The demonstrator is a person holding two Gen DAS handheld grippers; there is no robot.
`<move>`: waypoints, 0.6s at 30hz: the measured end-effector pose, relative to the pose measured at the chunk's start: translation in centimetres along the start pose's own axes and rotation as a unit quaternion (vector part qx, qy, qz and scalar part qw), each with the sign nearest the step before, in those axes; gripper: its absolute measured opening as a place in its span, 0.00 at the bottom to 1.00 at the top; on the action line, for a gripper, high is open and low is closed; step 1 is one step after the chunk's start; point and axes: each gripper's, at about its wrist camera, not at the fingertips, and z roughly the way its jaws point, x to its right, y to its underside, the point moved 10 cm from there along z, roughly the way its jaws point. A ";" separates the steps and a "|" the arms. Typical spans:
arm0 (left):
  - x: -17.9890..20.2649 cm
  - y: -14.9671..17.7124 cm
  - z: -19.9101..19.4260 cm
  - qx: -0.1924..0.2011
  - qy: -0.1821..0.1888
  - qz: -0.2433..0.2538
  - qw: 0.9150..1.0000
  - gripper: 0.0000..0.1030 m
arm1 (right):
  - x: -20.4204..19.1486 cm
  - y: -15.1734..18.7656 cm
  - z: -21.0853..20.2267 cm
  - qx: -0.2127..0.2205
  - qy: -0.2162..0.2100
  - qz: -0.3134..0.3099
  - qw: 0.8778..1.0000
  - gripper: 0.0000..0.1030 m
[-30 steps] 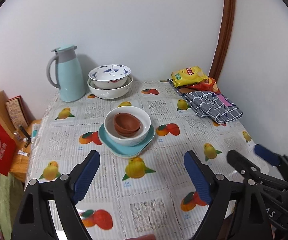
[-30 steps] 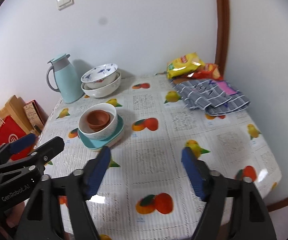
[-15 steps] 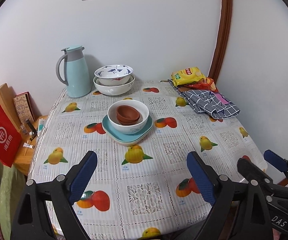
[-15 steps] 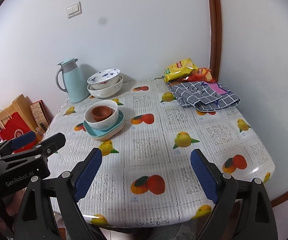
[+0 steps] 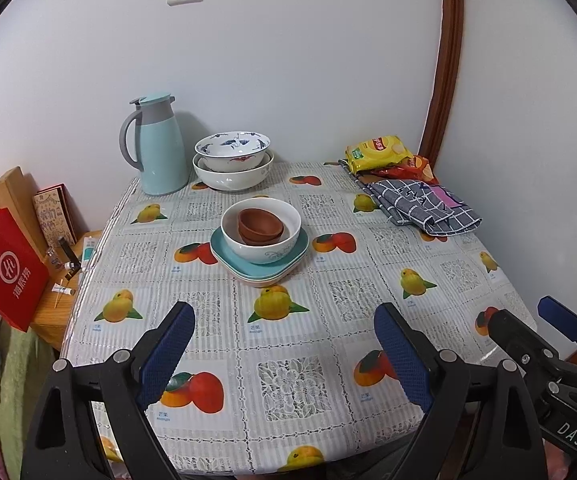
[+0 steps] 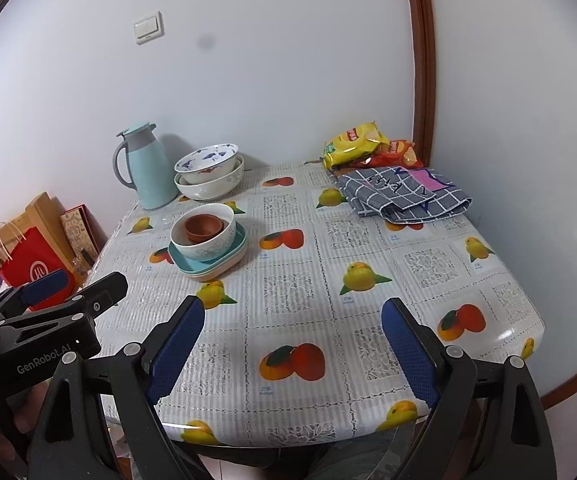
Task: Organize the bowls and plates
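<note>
White walls [image 5: 288,60] fill the upper frame. Table [image 5: 288,380] with fruit-print cloth spans the centre. Teal jug [image 5: 156,148] and two nested white bowls [image 5: 232,164] upper-left of centre; checked cloth [image 5: 424,204] and snack bags [image 5: 380,154] at right. Mid-frame: teal plates [image 5: 260,264] under a white bowl [image 5: 260,236] holding brown bowls [image 5: 258,226]. Left gripper [image 5: 284,360] and right gripper [image 6: 292,354], jaws apart, empty. Since 1.0 s ago both have pulled back; more table shows.
</note>
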 end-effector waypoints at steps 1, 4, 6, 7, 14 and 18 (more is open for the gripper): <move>0.0 0.1 0.1 -0.001 0.000 0.000 1.000 0.88 | 0.1 0.1 0.0 0.000 0.002 0.001 1.000 0.87; 0.1 0.3 0.2 -0.003 0.002 -0.001 1.000 0.88 | 0.2 0.2 -0.1 0.000 0.001 0.003 1.000 0.87; 0.2 0.4 0.4 -0.005 0.000 0.001 1.000 0.88 | 0.2 0.2 -0.1 0.000 0.003 0.005 1.000 0.87; 0.2 0.5 0.4 -0.006 -0.001 0.002 1.000 0.88 | 0.3 0.2 0.0 0.000 0.002 0.006 1.000 0.87; 0.2 0.5 0.5 -0.006 0.000 0.002 1.000 0.88 | 0.4 0.3 -0.1 -0.001 0.002 0.006 1.000 0.87; 0.3 0.6 0.4 -0.006 0.000 0.003 1.000 0.88 | 0.4 0.3 -0.1 -0.001 0.001 0.007 1.000 0.87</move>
